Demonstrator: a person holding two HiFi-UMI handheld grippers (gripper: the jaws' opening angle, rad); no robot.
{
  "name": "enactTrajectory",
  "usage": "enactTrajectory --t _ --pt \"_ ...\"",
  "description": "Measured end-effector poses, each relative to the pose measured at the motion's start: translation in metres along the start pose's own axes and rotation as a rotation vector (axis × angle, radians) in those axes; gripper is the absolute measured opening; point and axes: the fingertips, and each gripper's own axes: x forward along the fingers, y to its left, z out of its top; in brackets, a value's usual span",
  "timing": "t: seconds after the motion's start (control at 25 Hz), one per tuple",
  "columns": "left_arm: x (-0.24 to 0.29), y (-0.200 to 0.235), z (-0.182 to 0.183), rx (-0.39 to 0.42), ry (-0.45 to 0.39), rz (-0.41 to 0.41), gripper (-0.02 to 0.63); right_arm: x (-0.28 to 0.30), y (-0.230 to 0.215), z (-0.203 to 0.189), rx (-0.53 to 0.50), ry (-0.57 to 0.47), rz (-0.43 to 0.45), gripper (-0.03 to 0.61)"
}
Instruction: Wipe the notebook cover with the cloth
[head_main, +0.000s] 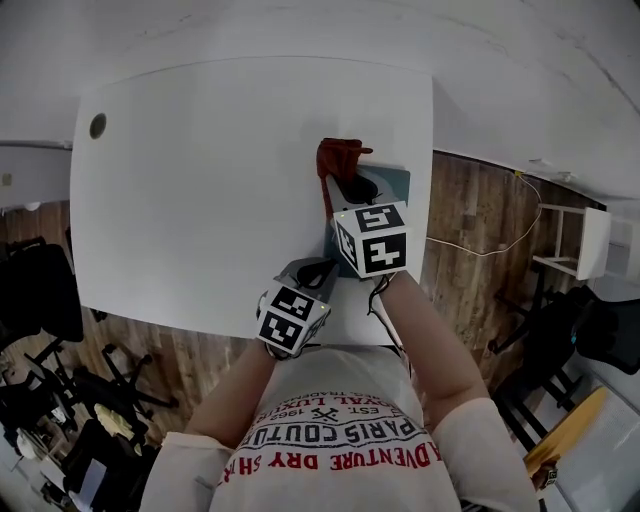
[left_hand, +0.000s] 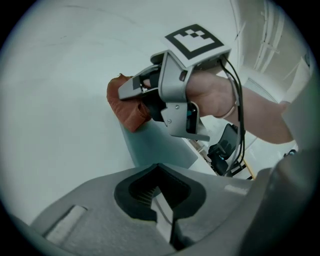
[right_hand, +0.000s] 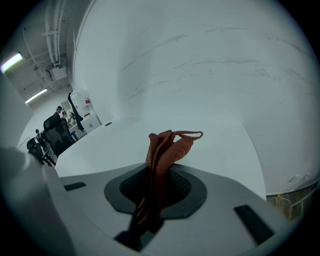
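Setting: white tabletop, bare apart from a cable hole near its far left corner. Plank floor lies around it, with office chairs to the left and a loose cable and a white stand to the right. Item 1, notebook: grey-blue cover, lying flat near the tabletop's right edge, on the person's side. Item 2, cloth: rust-red, bunched, at the notebook's far left corner, seemingly touching both cover and tabletop. Right gripper: jaws clamped on the cloth, with a tuft standing out past the tips. Left gripper: jaws drawn together on a thin pale sliver, judged to be the notebook's near edge, though this is not certain. Step in hand: the wipe, apparently beginning at the far corner. To do it well: press the tuft flat onto the cover rather than dragging its tip, pull in straight overlapping passes toward the near edge, and hold firm on the left so the notebook does not skid. Obstructions: none on the cover. The two grippers sit close together, so a pass ending by the left jaws risks a knock, and the tabletop's right edge is near.
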Motion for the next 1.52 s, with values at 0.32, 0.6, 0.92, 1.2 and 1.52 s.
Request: enactTrajectory --t 0.32,0.6,0.92,1.2,1.52 --pt "0.000 0.001 0.000 0.011 0.001 0.018 0.009 0.006 -0.018 -0.013 0.068 0.047 0.029 0.083" --pt "0.000 -0.001 0.000 0.032 -0.008 0.054 0.009 -0.005 -0.035 -0.024 0.054 0.067 0.020 0.083" --pt "0.000 0.000 0.000 0.039 0.002 0.079 0.009 -0.024 -0.064 -0.034 0.061 0.059 -0.001 0.083" --pt "0.000 0.000 0.000 0.028 0.014 0.095 0.009 -0.043 -0.094 -0.041 0.058 0.065 -0.036 0.083" --pt "0.001 -0.001 0.000 0.015 0.016 0.097 0.009 -0.065 -0.127 -0.055 0.066 0.099 -0.109 0.081"
